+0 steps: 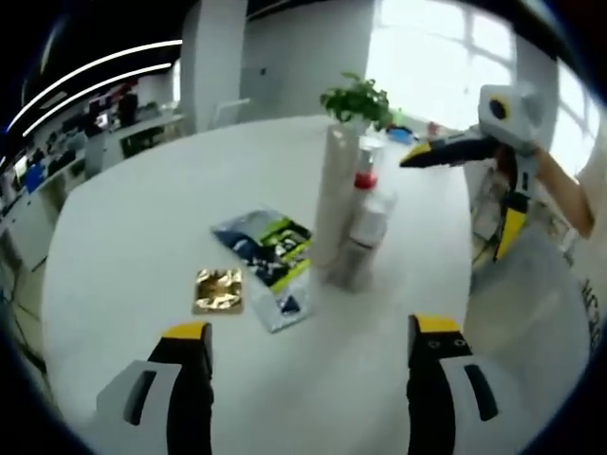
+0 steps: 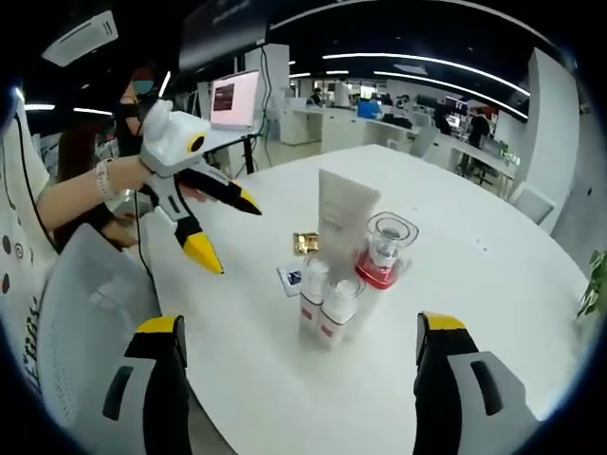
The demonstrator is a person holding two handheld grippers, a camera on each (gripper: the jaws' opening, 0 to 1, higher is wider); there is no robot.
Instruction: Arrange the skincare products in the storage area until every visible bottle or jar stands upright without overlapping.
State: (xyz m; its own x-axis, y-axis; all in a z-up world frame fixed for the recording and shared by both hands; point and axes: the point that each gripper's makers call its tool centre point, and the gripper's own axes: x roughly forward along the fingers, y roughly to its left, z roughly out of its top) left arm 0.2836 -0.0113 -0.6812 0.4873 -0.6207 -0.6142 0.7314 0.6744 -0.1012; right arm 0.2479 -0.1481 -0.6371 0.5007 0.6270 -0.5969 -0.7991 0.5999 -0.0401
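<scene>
Left gripper: fingers spread wide, pinching nothing, held back from the desk edge and aimed at the cluster. Looks like a standby pose while you size things up.

Left to right in the left gripper view: a gold sachet lies flat, just beside it a dark sachet with yellow print, also flat (neither is a bottle or jar, so probably not yours to stand up). Next the tall white tube, upright, with small white bottles touching its base and a red-based jar just behind. Plant beyond.

Right gripper: fingers likewise spread, nothing between them. From this side the tube stands at the back, two bottles in front, jar to the right, all upright but packed tight, touching.

Judgement: uprightness seems met; the crowding is what remains. Ease the bottles apart gently, since they would tip easily.
</scene>
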